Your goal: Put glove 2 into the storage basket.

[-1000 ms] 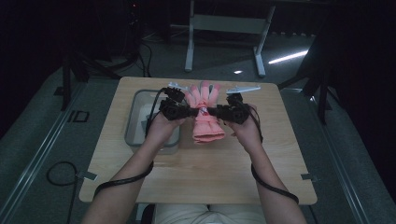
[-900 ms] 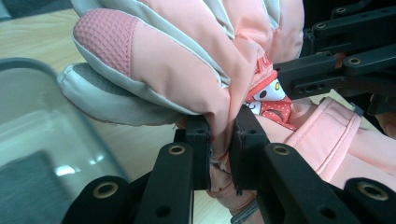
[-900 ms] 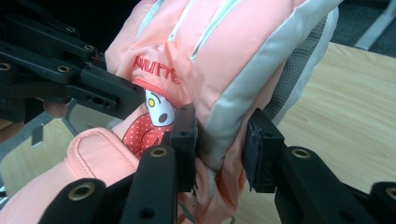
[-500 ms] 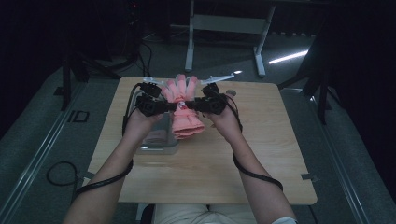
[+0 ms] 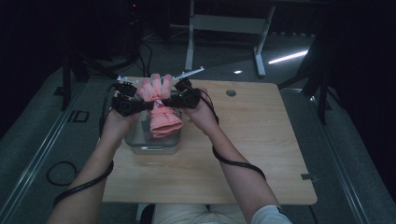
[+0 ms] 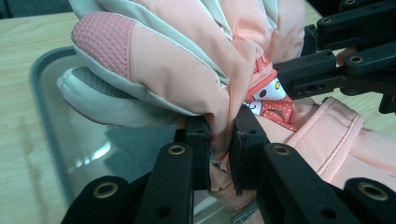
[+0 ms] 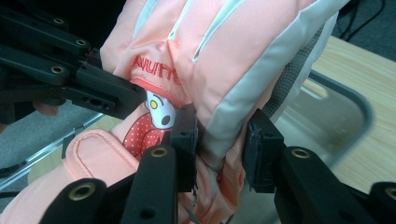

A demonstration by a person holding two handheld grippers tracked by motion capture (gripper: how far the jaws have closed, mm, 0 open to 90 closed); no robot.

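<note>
Above the far left corner of the desk, the left gripper is clamped on a pink glove. In the left gripper view its 2 black jaws are pinched tight on a fold of the glove's pink fabric at the side seam, with hardly any gap between the pads. The glove's padded fingers, pink with pale grey panels and a textured pink patch on 1 fingertip, bulge above the jaws.

The glove hangs in the air between the 2 grippers, fingers pointing toward the far edge of the desk and cuff drooping toward the person. It sits directly over a clear container with a grey rim that rests on the desk near the left edge; the cuff hangs down over the container's opening. A small cartoon patch with a red dotted part and red stitched lettering marks the back of the glove near the wrist.

On the other side, the right gripper holds the glove too. In the right gripper view its jaws stand wider apart than the left ones, closed on a thicker grey and pink panel at the glove's edge. Both hands grasp the gripper bodies, and black cables trail along the forearms.
</note>
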